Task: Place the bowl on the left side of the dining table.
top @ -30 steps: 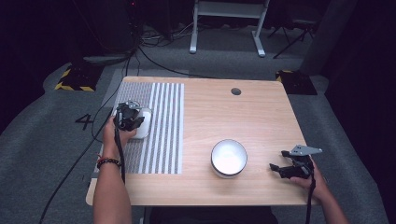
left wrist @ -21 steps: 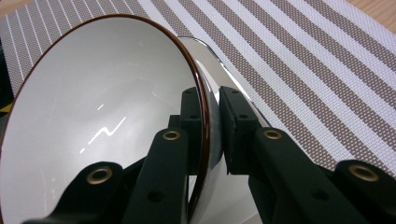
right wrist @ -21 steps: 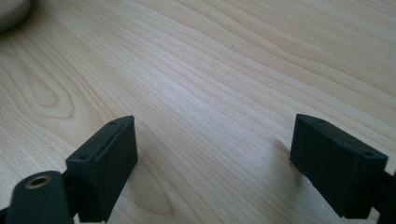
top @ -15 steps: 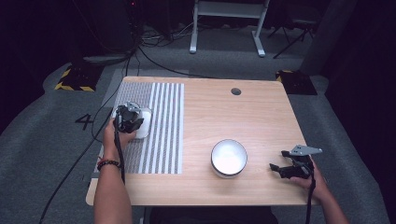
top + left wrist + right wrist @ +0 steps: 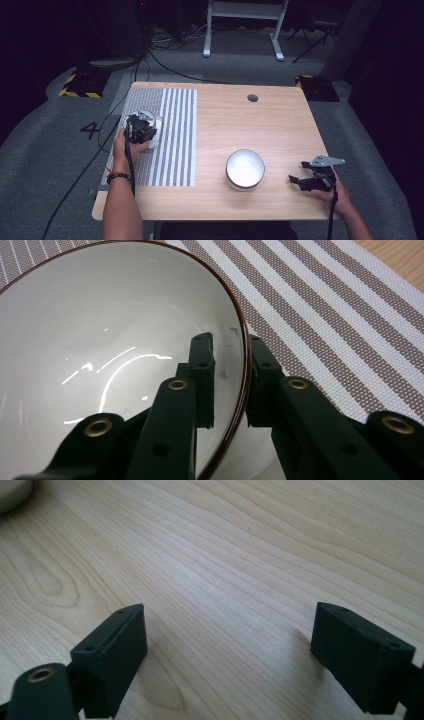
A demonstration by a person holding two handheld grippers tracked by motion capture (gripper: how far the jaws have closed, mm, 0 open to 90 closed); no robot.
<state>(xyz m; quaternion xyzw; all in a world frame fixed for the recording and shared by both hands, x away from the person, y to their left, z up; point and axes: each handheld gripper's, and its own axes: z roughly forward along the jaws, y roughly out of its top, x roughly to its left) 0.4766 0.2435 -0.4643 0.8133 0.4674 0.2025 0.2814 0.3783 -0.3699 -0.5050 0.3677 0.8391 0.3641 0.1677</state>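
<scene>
A white bowl with a dark rim (image 5: 155, 134) sits on the striped placemat (image 5: 176, 125) at the table's left. My left gripper (image 5: 140, 127) is over it. In the left gripper view that bowl (image 5: 100, 325) is close up and my left gripper (image 5: 231, 377) is shut on its rim, one jaw inside and one outside. A second white bowl (image 5: 245, 169) stands on bare wood near the front middle. To its right my right gripper (image 5: 296, 180) rests low by the front right edge, and in the right gripper view it (image 5: 227, 650) stands open over bare wood.
The wooden table (image 5: 250, 125) has a round cable hole (image 5: 252, 98) at the back. Its front edge is near both forearms. An edge of the second bowl (image 5: 12, 492) shows at the top left of the right gripper view. Cables and a stand lie on the floor behind.
</scene>
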